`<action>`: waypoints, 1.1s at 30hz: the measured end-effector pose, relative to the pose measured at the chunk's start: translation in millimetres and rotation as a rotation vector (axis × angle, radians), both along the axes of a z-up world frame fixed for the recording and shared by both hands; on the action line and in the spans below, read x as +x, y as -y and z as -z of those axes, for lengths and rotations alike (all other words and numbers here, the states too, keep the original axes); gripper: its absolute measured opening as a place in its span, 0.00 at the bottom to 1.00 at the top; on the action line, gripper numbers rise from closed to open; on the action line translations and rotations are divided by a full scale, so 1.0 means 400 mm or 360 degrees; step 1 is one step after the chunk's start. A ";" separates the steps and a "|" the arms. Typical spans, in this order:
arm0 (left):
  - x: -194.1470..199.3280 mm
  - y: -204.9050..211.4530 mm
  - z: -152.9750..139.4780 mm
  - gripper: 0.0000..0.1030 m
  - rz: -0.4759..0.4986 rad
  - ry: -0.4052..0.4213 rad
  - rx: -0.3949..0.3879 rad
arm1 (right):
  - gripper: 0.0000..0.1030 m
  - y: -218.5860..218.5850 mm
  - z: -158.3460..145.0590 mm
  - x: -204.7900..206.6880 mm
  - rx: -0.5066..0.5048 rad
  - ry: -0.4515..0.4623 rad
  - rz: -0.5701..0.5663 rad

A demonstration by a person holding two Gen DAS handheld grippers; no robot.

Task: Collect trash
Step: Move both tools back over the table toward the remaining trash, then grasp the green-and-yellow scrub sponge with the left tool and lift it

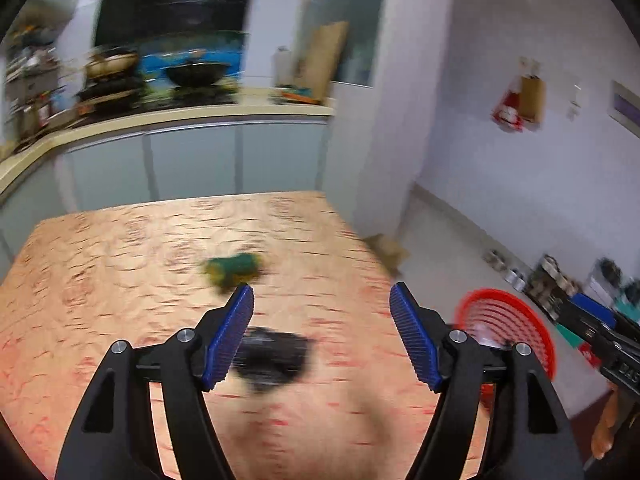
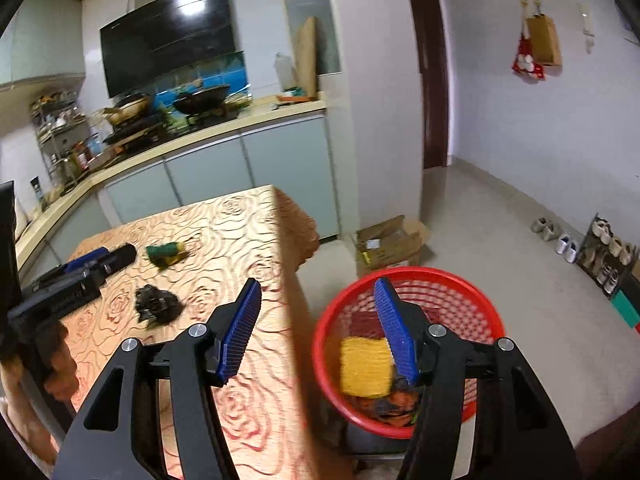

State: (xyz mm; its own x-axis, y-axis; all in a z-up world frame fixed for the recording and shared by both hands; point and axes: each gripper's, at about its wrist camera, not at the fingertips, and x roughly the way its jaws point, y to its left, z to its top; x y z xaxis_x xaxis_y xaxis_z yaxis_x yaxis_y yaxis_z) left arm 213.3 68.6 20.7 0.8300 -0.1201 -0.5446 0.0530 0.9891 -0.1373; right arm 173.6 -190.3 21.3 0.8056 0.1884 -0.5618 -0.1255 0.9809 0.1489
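Blue-padded fingers of the left gripper [image 1: 322, 300] stand apart over the bench [image 1: 120, 248], nothing between them. On the rose-patterned cloth lie a crumpled black scrap [image 2: 156, 303] and, farther off, a green and yellow wad [image 2: 166, 253]. At the bench's right edge the right gripper [image 2: 318, 298] hangs with its jaws apart and empty above a red basket [image 2: 476, 300] set lower beside the bench, which holds a yellow sponge [image 2: 366, 366] and dark scraps.
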 end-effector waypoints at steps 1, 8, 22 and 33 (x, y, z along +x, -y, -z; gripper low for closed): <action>0.006 -0.045 0.004 0.66 -0.0051 -0.0009 -0.0002 | 0.56 -0.013 0.001 0.002 0.0000 -0.0003 -0.0016; 0.041 -0.204 0.022 0.66 -0.0163 -0.0040 -0.0021 | 0.56 -0.096 0.009 0.017 -0.0017 -0.0032 -0.0111; 0.237 -0.170 0.136 0.66 0.0110 -0.0198 0.0143 | 0.56 -0.144 0.029 0.068 -0.0060 -0.0097 -0.0141; 0.337 -0.150 0.192 0.44 0.0152 -0.0306 0.0194 | 0.56 -0.144 0.059 0.107 -0.0073 -0.0149 -0.0127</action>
State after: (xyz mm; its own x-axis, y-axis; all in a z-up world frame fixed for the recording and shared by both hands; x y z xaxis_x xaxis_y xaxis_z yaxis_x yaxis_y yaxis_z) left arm 347.9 128.5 -56.0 0.6980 -0.1168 -0.7066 0.1313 0.9908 -0.0340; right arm 216.4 -132.7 -2.4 0.7326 0.2222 -0.6433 -0.1914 0.9743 0.1186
